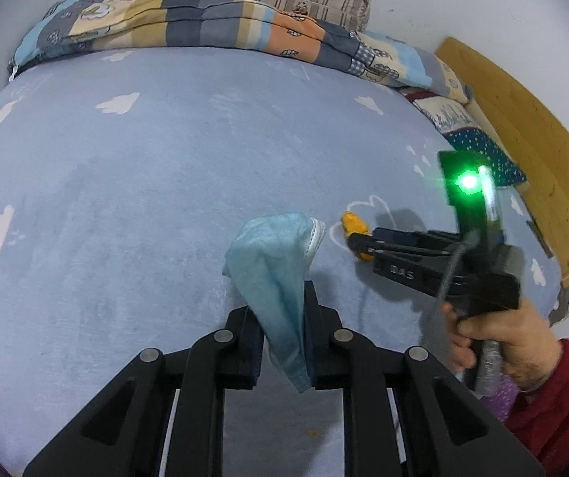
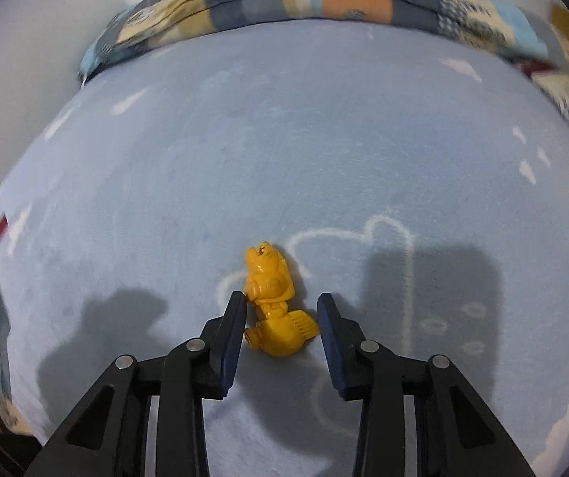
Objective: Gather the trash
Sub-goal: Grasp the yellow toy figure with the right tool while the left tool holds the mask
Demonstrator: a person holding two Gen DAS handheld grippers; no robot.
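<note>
On blue cloud-print bedsheet (image 1: 133, 183): left gripper (image 1: 284, 318) pinching blue face mask (image 1: 272, 262); right gripper (image 2: 282, 318) spread around yellow toy figure (image 2: 272, 302). Patchwork quilt (image 1: 189, 24) beyond sheet, against white wall (image 1: 463, 0).

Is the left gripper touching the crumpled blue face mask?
Touching. In the left wrist view, the left gripper has its jaws closed on the crumpled blue face mask, pinching the fabric between both pads and holding it above the light blue bedsheet.

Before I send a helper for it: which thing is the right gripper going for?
On the blue cloud-print sheet, beside a white outline cloud, lies a small yellow toy. It sits between the right gripper fingers, the only yellow thing there; the mask is pale blue.
</note>
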